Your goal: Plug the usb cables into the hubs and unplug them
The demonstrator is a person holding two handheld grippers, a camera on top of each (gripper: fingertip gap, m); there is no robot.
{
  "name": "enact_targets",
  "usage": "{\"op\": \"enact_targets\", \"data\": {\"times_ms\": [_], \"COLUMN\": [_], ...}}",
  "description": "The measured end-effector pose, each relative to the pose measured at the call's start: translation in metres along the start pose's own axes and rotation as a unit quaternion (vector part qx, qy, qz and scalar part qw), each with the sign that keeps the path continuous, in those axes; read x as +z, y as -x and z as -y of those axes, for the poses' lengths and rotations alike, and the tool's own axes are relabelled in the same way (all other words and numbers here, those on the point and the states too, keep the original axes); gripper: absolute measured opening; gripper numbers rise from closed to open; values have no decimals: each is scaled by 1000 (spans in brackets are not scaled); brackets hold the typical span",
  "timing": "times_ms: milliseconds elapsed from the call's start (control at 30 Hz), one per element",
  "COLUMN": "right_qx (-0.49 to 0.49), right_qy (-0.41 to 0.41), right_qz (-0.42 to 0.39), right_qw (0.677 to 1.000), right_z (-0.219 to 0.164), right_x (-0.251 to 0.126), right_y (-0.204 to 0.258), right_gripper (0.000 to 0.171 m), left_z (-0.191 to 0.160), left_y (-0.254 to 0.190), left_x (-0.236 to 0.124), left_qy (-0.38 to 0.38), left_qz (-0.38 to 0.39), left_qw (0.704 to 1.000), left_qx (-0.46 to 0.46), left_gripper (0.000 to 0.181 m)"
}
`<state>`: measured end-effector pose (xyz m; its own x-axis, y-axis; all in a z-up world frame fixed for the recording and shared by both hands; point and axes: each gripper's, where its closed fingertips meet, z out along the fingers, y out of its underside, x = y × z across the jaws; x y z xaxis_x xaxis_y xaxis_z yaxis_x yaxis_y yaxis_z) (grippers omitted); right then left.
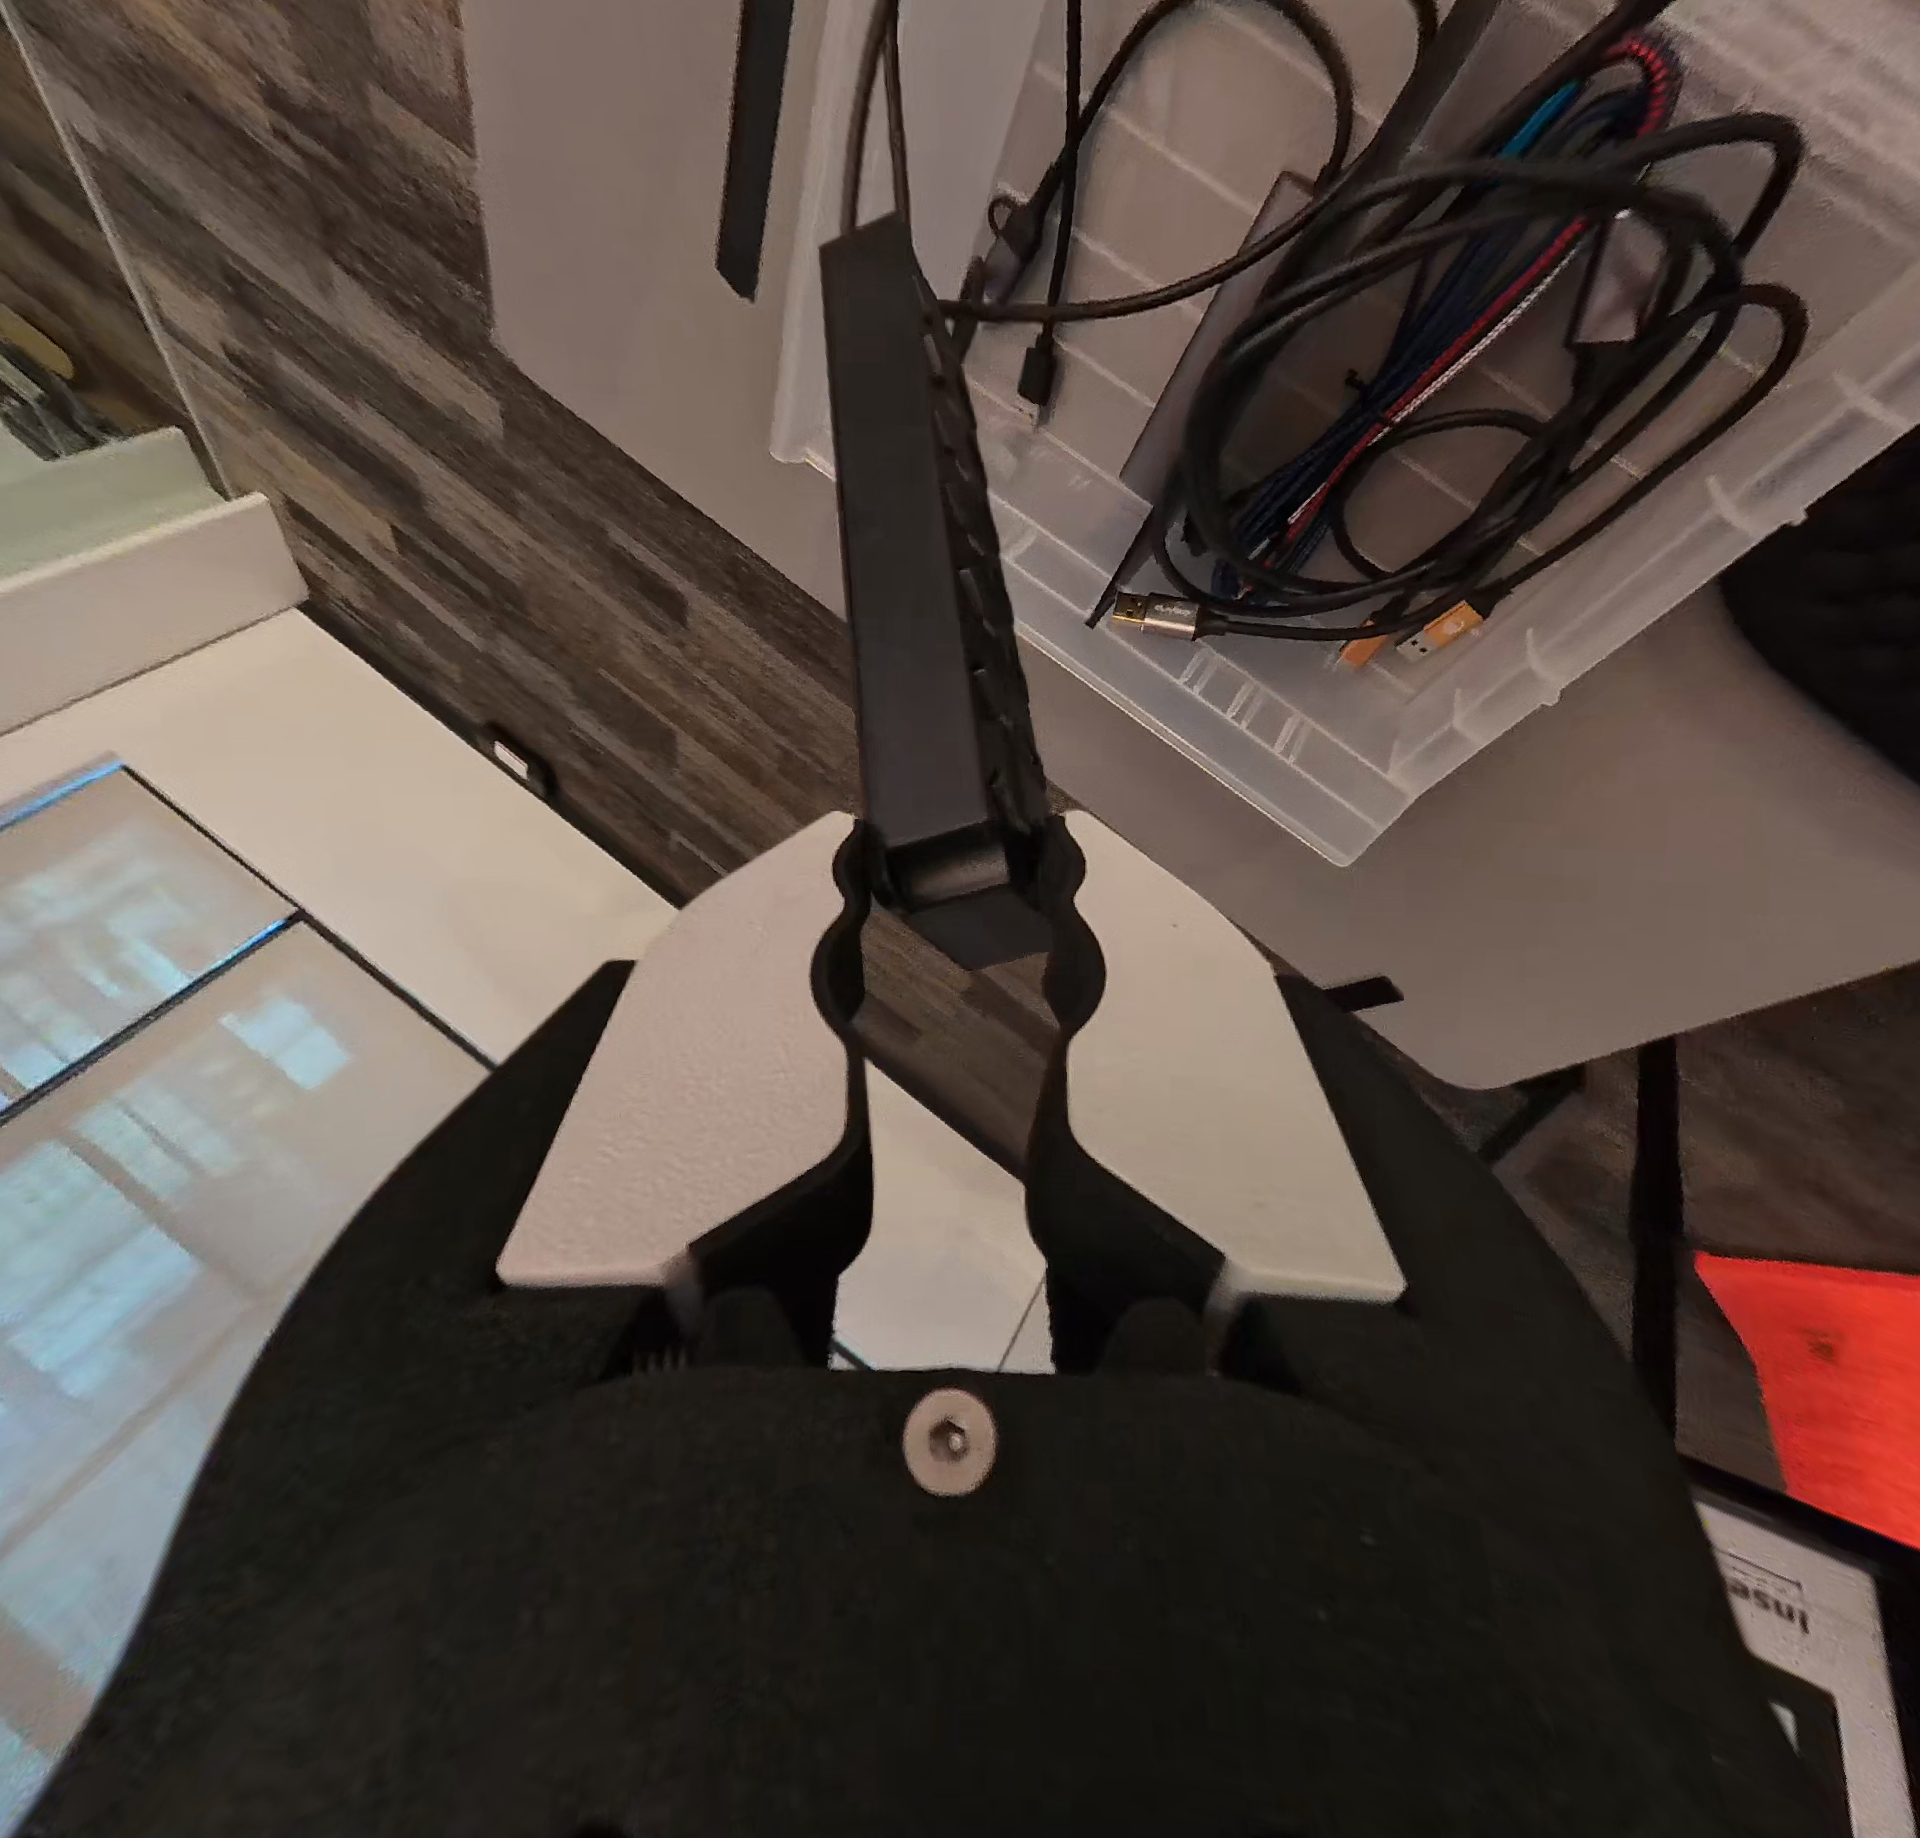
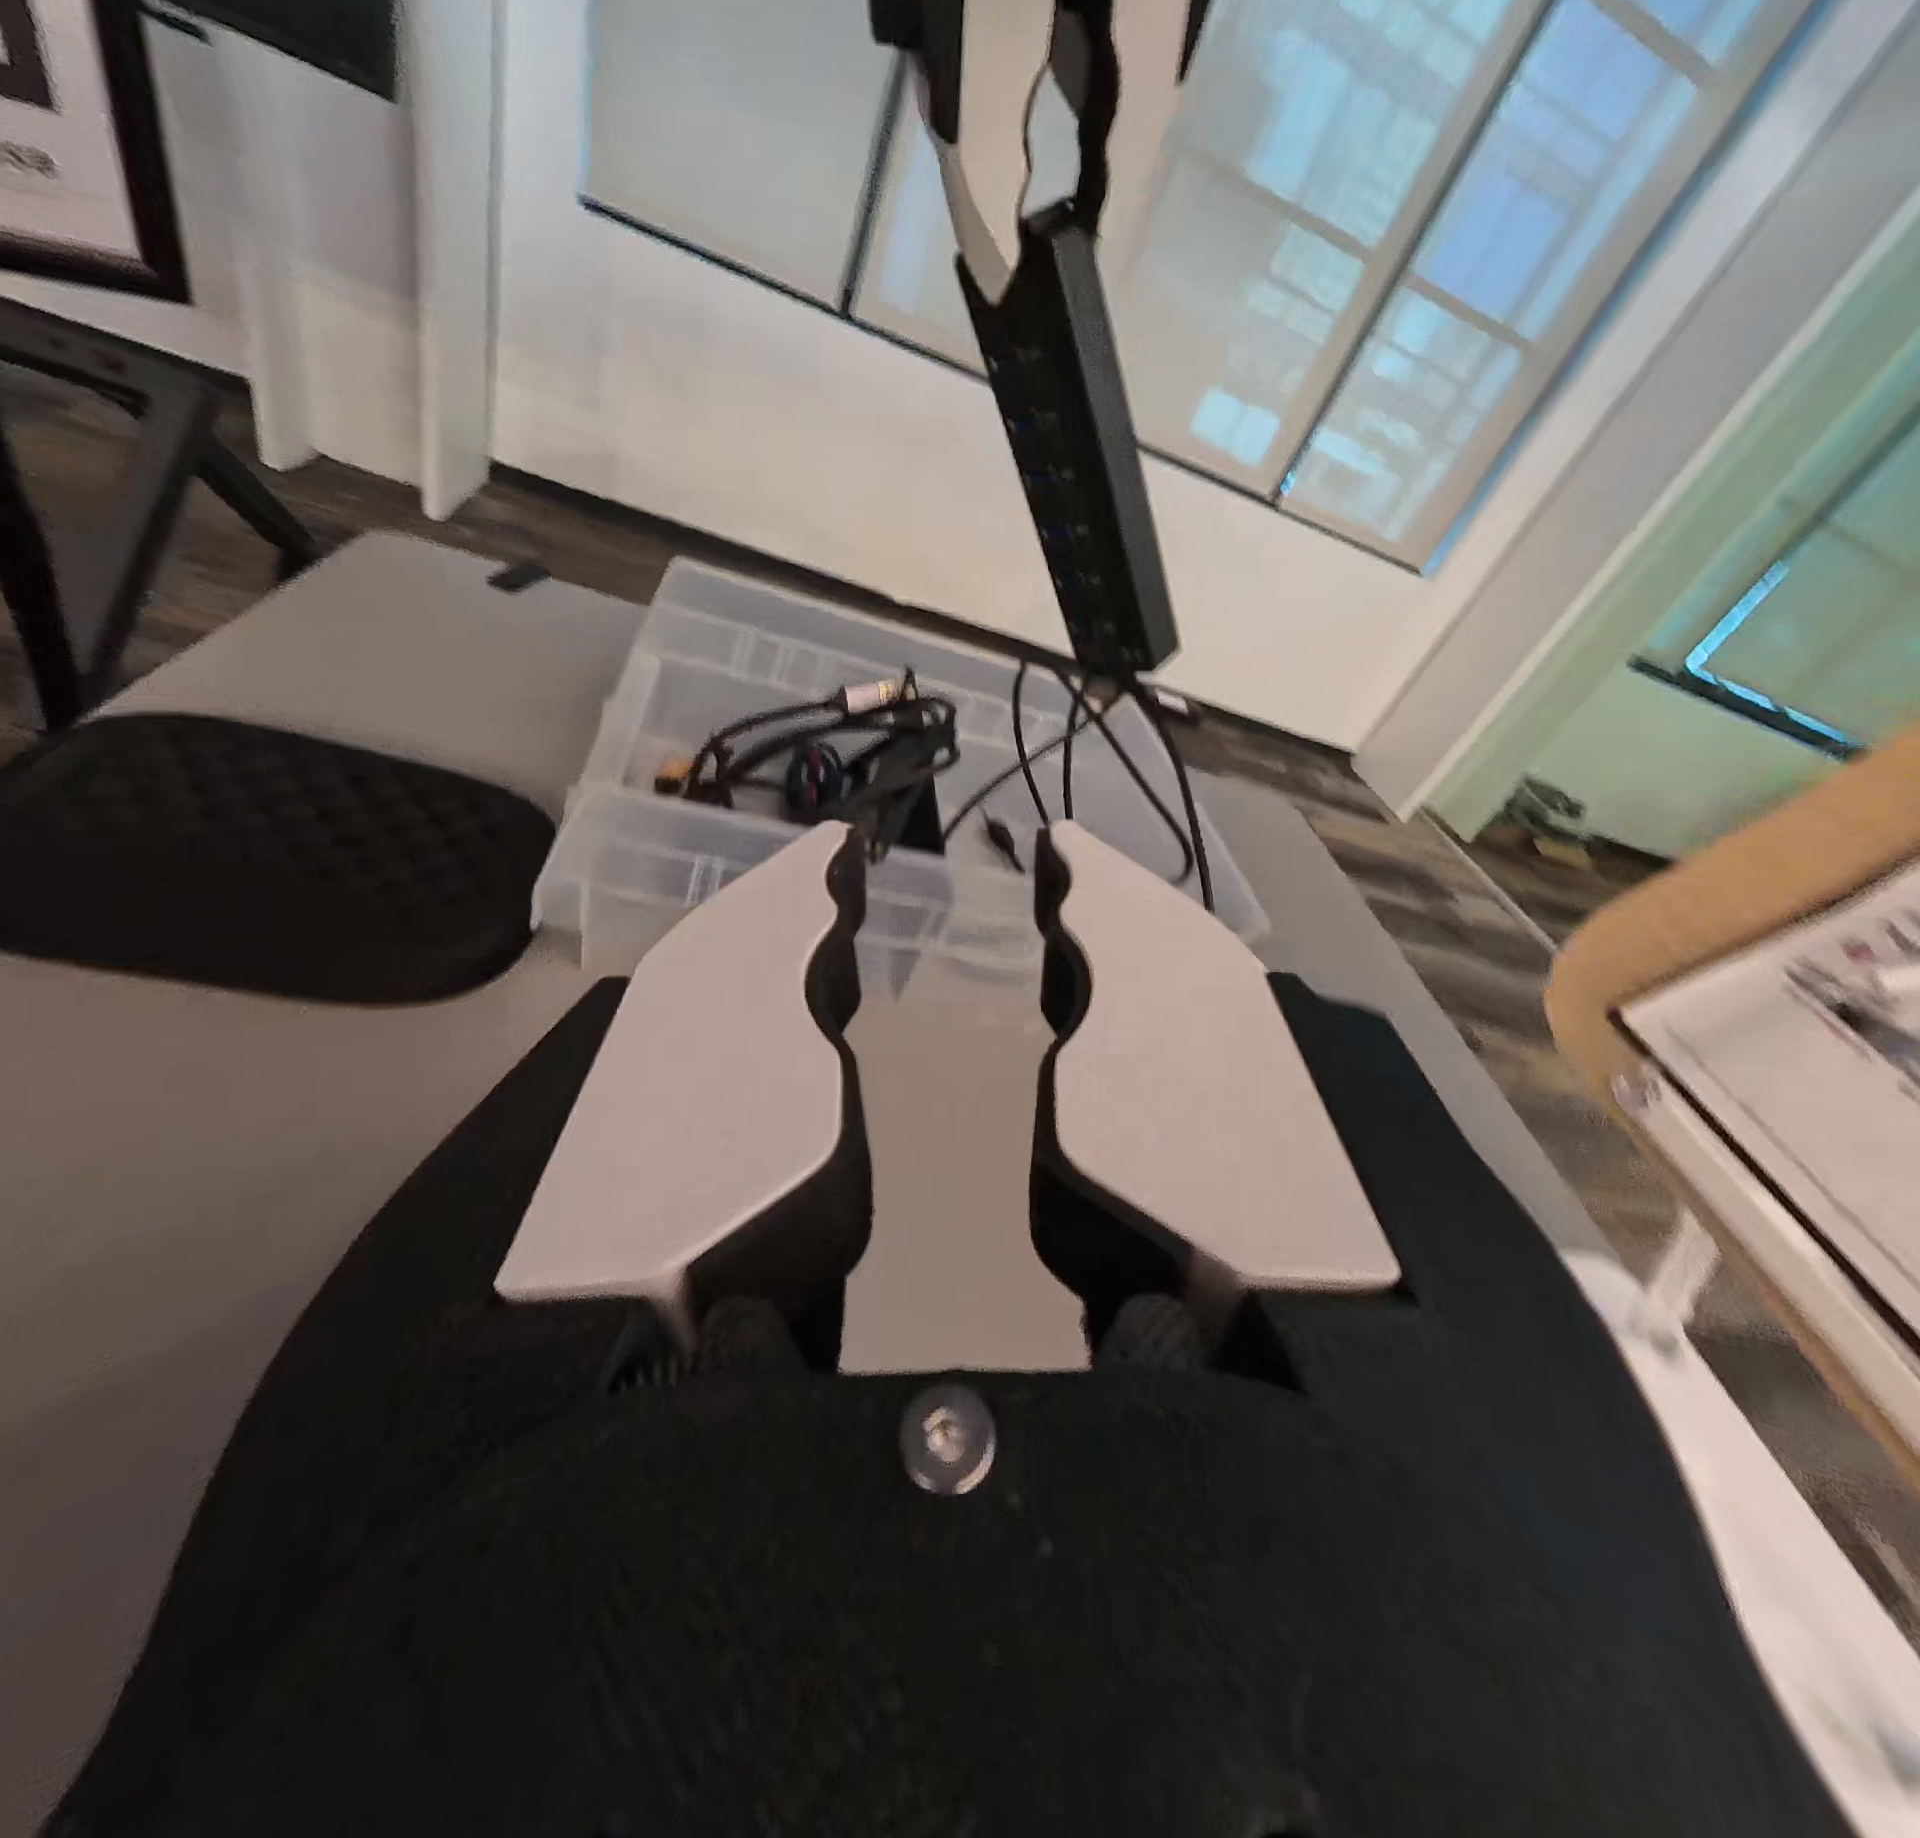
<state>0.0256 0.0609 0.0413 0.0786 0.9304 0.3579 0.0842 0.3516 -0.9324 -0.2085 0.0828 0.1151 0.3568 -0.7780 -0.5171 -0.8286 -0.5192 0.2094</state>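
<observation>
1. A long black hub (image 1: 914, 562) is being held aloft by one end, pinched by the left gripper (image 1: 951, 879).
2. The right gripper (image 2: 951, 843), parted and empty, is being hovered above the clear bin (image 2: 665, 853) of cables (image 2: 831, 739); one plug should be gripped squarely.

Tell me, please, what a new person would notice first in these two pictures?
First, the long black USB hub, clamped at one end by the left gripper and raised above the table. Next, the clear plastic bin beyond it, holding a tangle of cables. In the right wrist view, the right gripper is open and empty, facing the bin.
</observation>
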Motion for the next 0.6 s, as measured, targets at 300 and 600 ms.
{"op": "enact_targets", "data": {"times_ms": [300,600], "right_qx": [-29,-29], "right_qy": [-87,-119], "right_qz": [-10,-4], "right_qw": [996,992], "right_z": [47,60], "right_x": [100,151], "right_y": [-53,-61], "right_gripper": [72,60], "left_z": [18,39], "left_y": [-5,-23], "left_x": [-47,-68], "left_qy": [10,-25], "left_qz": [43,42], "left_qw": [998,995], "left_qx": [55,84], "left_gripper": [24,24]}}
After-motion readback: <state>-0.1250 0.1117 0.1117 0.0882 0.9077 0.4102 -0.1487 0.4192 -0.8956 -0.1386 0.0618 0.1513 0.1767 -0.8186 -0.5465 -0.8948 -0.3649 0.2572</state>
